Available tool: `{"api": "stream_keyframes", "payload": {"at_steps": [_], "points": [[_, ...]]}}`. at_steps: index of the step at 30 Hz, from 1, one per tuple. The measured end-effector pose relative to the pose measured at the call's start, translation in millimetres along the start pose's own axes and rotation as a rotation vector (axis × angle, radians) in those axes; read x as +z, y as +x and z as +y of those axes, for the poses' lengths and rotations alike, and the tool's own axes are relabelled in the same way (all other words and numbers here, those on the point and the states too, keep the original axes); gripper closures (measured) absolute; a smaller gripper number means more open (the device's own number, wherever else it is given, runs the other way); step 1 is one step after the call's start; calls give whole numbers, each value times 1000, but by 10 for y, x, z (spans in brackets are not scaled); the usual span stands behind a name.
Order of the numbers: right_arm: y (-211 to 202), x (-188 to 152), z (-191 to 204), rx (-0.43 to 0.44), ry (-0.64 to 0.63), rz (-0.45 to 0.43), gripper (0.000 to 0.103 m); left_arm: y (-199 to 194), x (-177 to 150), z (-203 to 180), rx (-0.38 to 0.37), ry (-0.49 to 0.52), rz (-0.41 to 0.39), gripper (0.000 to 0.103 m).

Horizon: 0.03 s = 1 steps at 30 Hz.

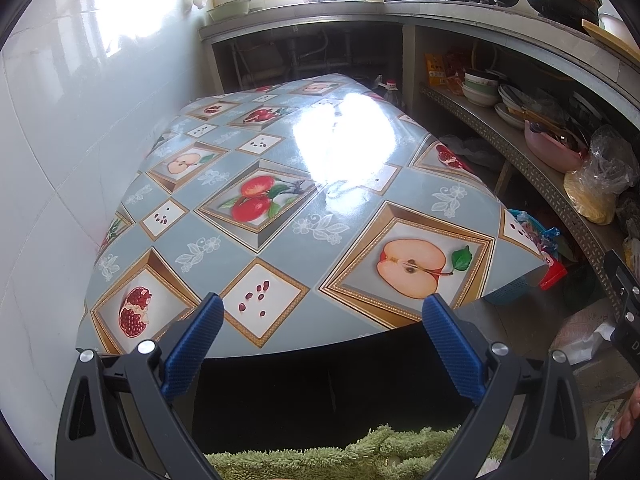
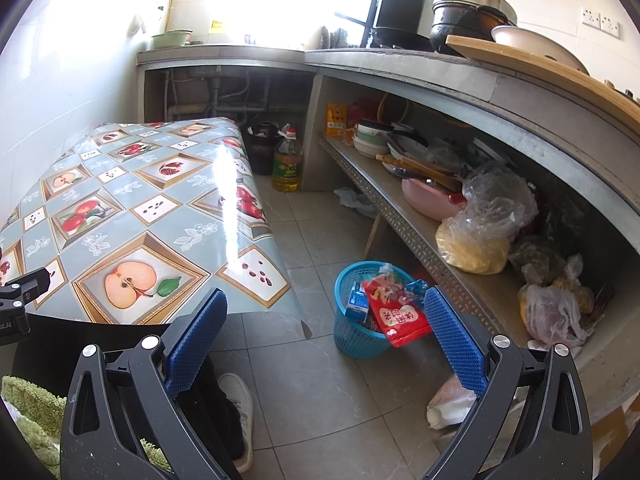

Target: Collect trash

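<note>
Hovering with both tools spread wide and empty, we find our right gripper (image 2: 326,330) nearer the trash: the blue plastic mesh basket (image 2: 354,334) sits on the floor just ahead, between its fingers, red snack wrapper (image 2: 394,316) draped over the rim. Our left gripper (image 1: 322,334) faces only the fruit-patterned tablecloth (image 1: 280,184), and the white crumpled thing (image 2: 450,406) low right may be loose trash, though it's hard to tell.

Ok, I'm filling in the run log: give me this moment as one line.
left tool: open, empty, over table | right tool: open, empty | basket: on floor, red packet sticking out
</note>
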State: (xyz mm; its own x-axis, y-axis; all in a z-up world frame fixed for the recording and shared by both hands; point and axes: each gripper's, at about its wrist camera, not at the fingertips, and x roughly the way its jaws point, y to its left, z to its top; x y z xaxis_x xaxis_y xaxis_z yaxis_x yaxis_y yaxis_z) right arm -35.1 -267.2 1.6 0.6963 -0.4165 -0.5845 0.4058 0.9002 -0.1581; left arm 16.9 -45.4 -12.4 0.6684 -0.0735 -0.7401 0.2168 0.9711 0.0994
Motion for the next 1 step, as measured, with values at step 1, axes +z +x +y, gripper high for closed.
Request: {"api": "stream_keyframes", "payload": {"at_steps": [1], "points": [[1, -2, 0, 1, 1, -1, 8, -1, -4, -4, -1, 1, 1, 6]]}}
